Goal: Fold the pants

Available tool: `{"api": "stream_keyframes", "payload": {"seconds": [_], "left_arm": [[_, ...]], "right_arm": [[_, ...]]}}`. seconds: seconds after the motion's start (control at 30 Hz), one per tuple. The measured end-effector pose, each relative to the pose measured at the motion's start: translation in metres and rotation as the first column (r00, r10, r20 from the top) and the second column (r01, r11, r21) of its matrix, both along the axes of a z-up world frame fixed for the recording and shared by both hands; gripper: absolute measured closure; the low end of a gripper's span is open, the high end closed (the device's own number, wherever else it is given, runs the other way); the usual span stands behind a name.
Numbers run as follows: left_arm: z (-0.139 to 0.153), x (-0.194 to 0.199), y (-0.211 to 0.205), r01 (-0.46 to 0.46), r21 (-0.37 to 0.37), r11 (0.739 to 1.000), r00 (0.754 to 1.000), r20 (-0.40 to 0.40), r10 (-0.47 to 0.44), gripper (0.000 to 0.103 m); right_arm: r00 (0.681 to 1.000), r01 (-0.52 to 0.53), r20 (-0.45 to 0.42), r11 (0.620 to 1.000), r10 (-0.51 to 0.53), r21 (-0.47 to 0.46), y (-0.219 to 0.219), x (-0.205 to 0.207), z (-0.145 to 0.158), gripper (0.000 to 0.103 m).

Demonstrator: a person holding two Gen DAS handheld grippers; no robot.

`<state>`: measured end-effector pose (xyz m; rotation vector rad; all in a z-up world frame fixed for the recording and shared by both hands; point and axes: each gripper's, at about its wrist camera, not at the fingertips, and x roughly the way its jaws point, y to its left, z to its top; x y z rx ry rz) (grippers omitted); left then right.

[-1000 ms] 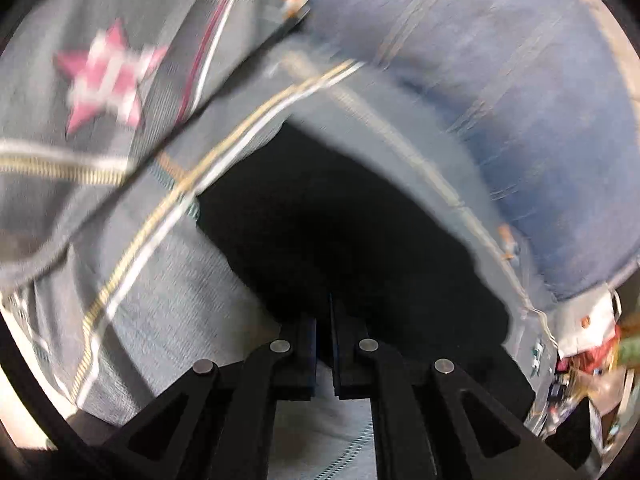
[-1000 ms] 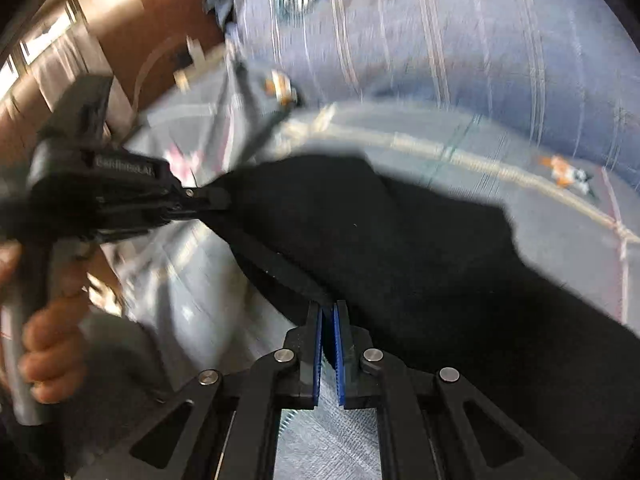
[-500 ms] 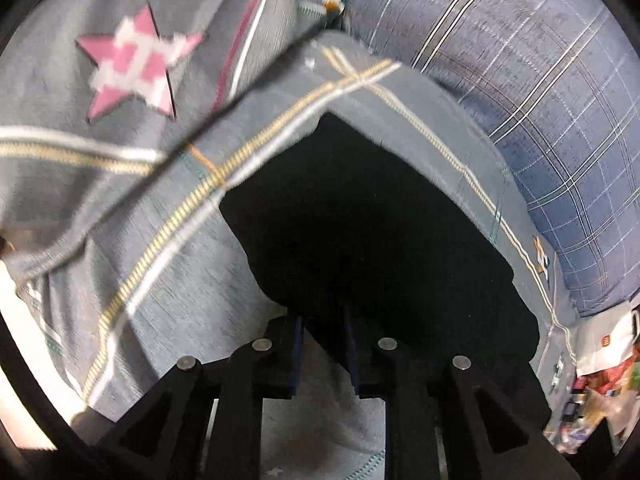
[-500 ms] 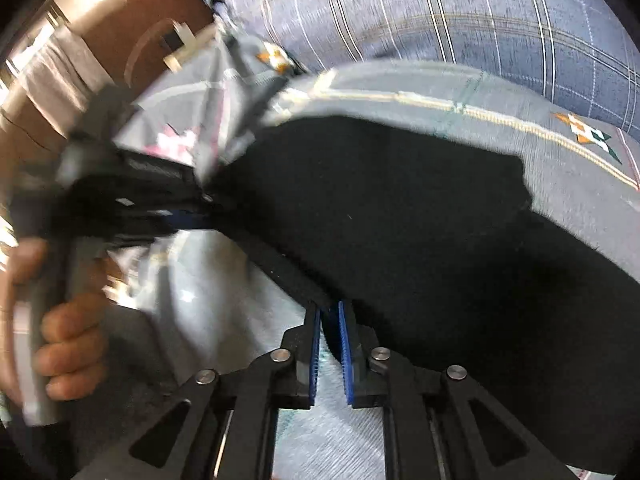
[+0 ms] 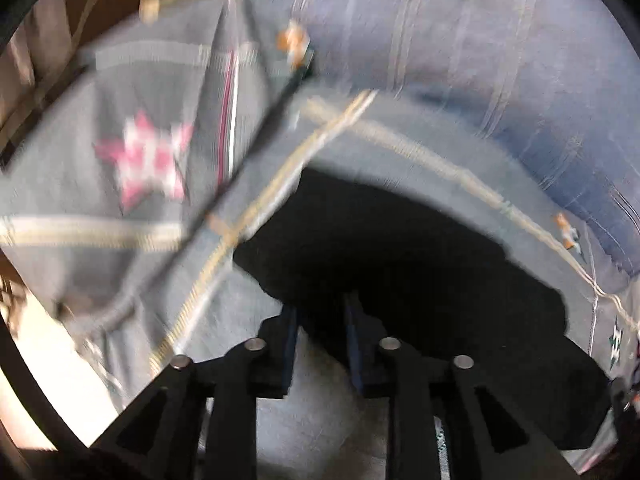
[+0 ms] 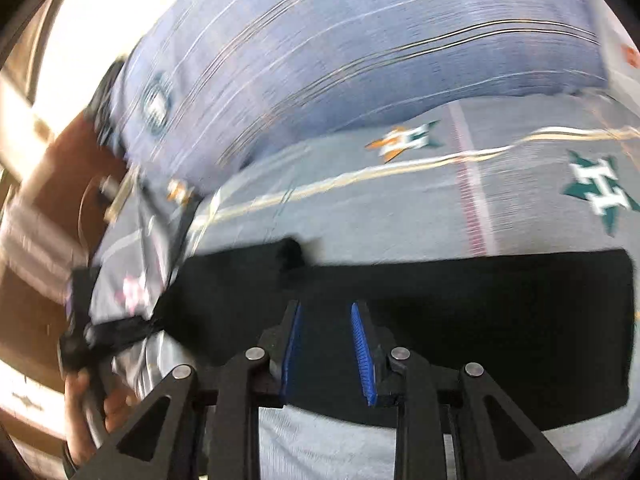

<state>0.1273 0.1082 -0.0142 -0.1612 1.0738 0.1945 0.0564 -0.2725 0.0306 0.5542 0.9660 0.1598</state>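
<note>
The black pants [image 5: 400,280] lie folded flat on a grey bedspread [image 5: 120,272]; in the right wrist view the pants [image 6: 480,320] form a wide dark band. My left gripper [image 5: 320,316] hovers at their near left edge. Its jaws are opening, with the cloth's edge lying loose between the pads. My right gripper [image 6: 326,316] is over the near edge of the pants, blue pads apart and still opening, pressing nothing. The left gripper [image 6: 116,328] and the hand [image 6: 88,412] holding it show at the pants' left corner. Both views are motion-blurred.
A blue plaid pillow or duvet [image 6: 360,60] bulges along the far side of the bed, just past the pants. The bedspread carries a pink star [image 5: 148,160] and green stars [image 6: 600,192]. Brown wooden furniture [image 6: 36,288] lies beyond the bed's left edge.
Both grippers were shut on the pants' near edge; their jaws have parted and let the cloth go. The right gripper has swung along the pants and rolled; the left rose slightly.
</note>
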Motion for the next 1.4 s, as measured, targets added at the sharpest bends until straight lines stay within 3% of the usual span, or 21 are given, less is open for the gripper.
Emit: {"api": "stream_keyframes", "payload": {"seconds": [0.03,0.07,0.1,0.13,0.2,0.23,0.33,0.4,0.47,0.6,0.73,0.83,0.97,1.07,1.2,1.33,1.4], "left_arm": [[0.009,-0.003,-0.005,0.017,0.012,1.0,0.999,0.049,-0.017,0.062],[0.021,-0.01,-0.014,0.046,0.048,0.998,0.991,0.125,-0.052,0.032],[0.028,-0.016,-0.025,0.062,0.141,0.988,0.98,0.179,-0.087,0.017],[0.03,-0.016,-0.033,0.061,0.212,0.975,0.975,0.198,-0.104,0.009],[0.021,-0.012,-0.049,0.052,0.406,0.913,0.978,0.163,-0.129,0.009],[0.016,-0.008,-0.048,0.052,0.418,0.907,0.983,0.137,-0.12,0.009],[-0.009,0.005,-0.025,0.043,0.304,0.952,0.999,0.005,-0.046,0.01],[-0.007,0.006,-0.017,0.021,0.28,0.96,1.0,0.014,-0.026,0.01],[0.0,-0.001,-0.018,0.008,0.312,0.95,0.998,0.056,-0.027,0.01],[0.023,-0.025,-0.037,0.122,0.237,0.964,0.972,0.17,-0.165,0.01],[0.03,-0.046,-0.072,0.291,0.135,0.947,0.926,0.209,-0.314,0.01],[0.025,-0.06,-0.114,0.431,0.074,0.899,0.877,0.201,-0.437,0.01],[0.023,-0.076,-0.186,0.592,0.025,0.805,0.788,0.192,-0.585,0.01],[0.013,-0.087,-0.242,0.703,0.015,0.711,0.699,0.176,-0.694,0.01],[-0.011,-0.105,-0.307,0.794,0.045,0.606,0.598,0.125,-0.792,0.01],[-0.034,-0.119,-0.356,0.85,0.006,0.526,0.524,0.081,-0.848,0.01],[-0.046,-0.122,-0.37,0.851,-0.048,0.523,0.525,0.063,-0.849,0.01]], "right_arm": [[1.0,0.025,0.014,1.0,-0.025,-0.002,-0.006,-0.004,0.004,0.075],[0.998,0.054,0.032,0.999,-0.053,-0.007,-0.011,-0.01,0.007,0.075],[0.995,0.085,0.048,0.996,-0.084,-0.013,-0.019,-0.016,0.01,0.075],[0.993,0.109,0.055,0.994,-0.109,-0.011,-0.025,-0.02,0.012,0.075],[0.989,0.14,0.045,0.99,-0.141,0.021,-0.039,-0.028,0.013,0.075],[0.988,0.146,0.041,0.988,-0.148,0.041,-0.045,-0.031,0.014,0.075],[0.987,0.15,0.052,0.986,-0.154,0.068,-0.052,-0.037,0.018,0.075],[0.988,0.14,0.061,0.989,-0.143,0.054,-0.054,-0.042,0.021,0.075],[0.988,0.141,0.064,0.989,-0.143,0.035,-0.057,-0.048,0.023,0.075],[0.976,0.203,0.076,0.979,-0.205,0.036,-0.073,-0.055,0.027,0.075],[0.945,0.312,0.101,0.95,-0.311,0.009,-0.096,-0.066,0.03,0.072],[0.95,0.303,0.053,0.951,-0.306,0.067,-0.119,-0.068,0.033,0.072],[0.94,0.34,-0.051,0.926,-0.337,0.164,-0.162,-0.083,0.015,0.072],[0.917,0.396,-0.145,0.889,-0.371,0.23,-0.189,-0.095,-0.009,0.072],[0.923,0.376,-0.182,0.896,-0.34,0.234,-0.2,-0.102,-0.019,0.072],[0.931,0.288,-0.274,0.945,-0.239,0.154,-0.207,-0.075,-0.025,0.072],[0.947,0.224,-0.272,0.959,-0.173,0.172,-0.21,-0.058,-0.035,0.072]]}}
